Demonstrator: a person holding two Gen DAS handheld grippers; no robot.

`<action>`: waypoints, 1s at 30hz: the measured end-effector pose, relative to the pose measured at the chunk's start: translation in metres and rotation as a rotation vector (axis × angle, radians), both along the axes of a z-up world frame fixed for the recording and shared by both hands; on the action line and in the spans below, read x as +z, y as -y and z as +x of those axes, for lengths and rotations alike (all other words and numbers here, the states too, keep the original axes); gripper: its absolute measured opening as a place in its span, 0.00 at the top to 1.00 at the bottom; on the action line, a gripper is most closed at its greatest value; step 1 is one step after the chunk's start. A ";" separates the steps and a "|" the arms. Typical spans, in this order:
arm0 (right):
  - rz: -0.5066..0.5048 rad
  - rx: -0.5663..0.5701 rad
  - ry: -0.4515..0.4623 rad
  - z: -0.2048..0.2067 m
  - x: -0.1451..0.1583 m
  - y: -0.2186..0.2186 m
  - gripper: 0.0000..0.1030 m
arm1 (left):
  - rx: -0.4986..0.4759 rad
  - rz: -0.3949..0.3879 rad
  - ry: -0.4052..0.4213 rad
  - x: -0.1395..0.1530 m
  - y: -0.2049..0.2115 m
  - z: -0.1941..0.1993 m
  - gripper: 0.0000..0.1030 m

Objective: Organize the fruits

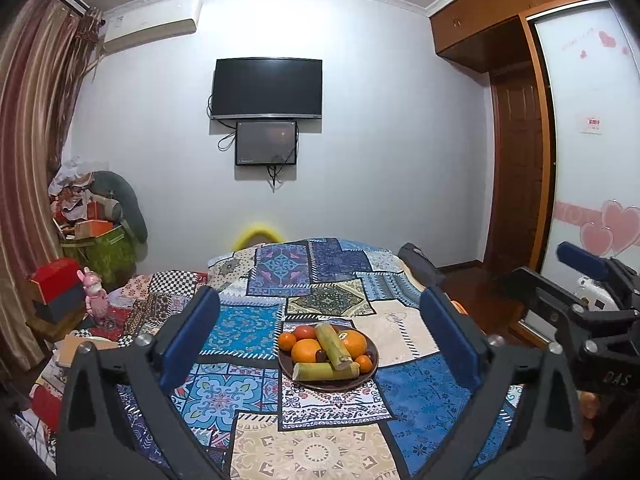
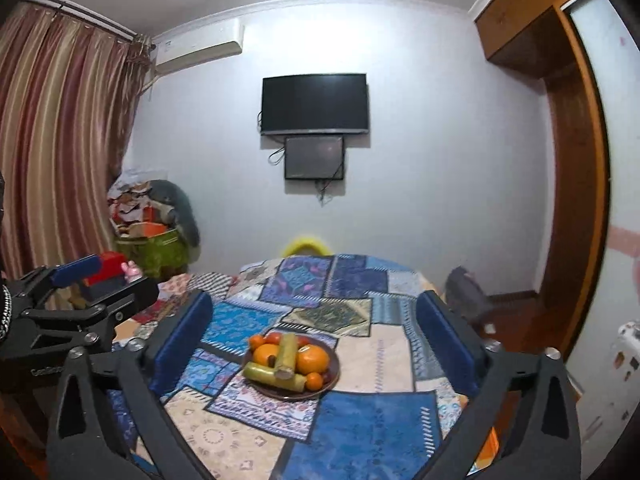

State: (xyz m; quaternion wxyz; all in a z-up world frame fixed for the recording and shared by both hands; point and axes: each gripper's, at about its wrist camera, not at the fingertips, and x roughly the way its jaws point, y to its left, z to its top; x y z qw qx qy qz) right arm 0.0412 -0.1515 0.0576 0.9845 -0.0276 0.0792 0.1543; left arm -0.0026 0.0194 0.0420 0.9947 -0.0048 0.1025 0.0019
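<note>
A dark brown plate point(image 1: 362, 382) point(image 2: 335, 354) sits mid-table on a patchwork cloth point(image 1: 260, 324) point(image 2: 360, 420). It holds several oranges point(image 1: 306, 350) point(image 2: 312, 360), two green sugarcane pieces point(image 1: 334, 346) point(image 2: 286, 354) and small dark fruits point(image 1: 321, 356). My left gripper point(image 1: 320, 294) is open, its blue pads point(image 1: 188, 336) wide apart on either side of the plate and short of it, with nothing between them. My right gripper point(image 2: 314, 296) is likewise open and empty, back from the plate. Each gripper shows at the edge of the other's view: the right one point(image 1: 560, 276), the left one point(image 2: 104, 280).
A yellow chair back point(image 1: 258, 236) rises behind the table's far edge. Left of the table are a red box point(image 1: 54, 282), a pink figurine point(image 1: 95, 296) and a heap of boxes point(image 1: 96, 236). A dark bag point(image 2: 468, 292) lies at the table's right. A wardrobe point(image 1: 516, 176) stands on the right.
</note>
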 end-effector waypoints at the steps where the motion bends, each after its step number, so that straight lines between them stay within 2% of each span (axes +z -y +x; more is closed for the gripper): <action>1: -0.001 -0.003 0.002 -0.002 0.000 0.000 0.00 | 0.002 0.005 0.002 0.000 0.001 -0.001 0.01; 7: -0.010 -0.020 0.011 -0.007 -0.001 0.000 0.00 | 0.021 0.027 0.012 -0.001 0.005 -0.005 0.00; 30: 0.014 -0.043 0.015 -0.011 -0.001 0.008 0.00 | 0.022 0.011 0.024 -0.004 0.002 -0.002 0.00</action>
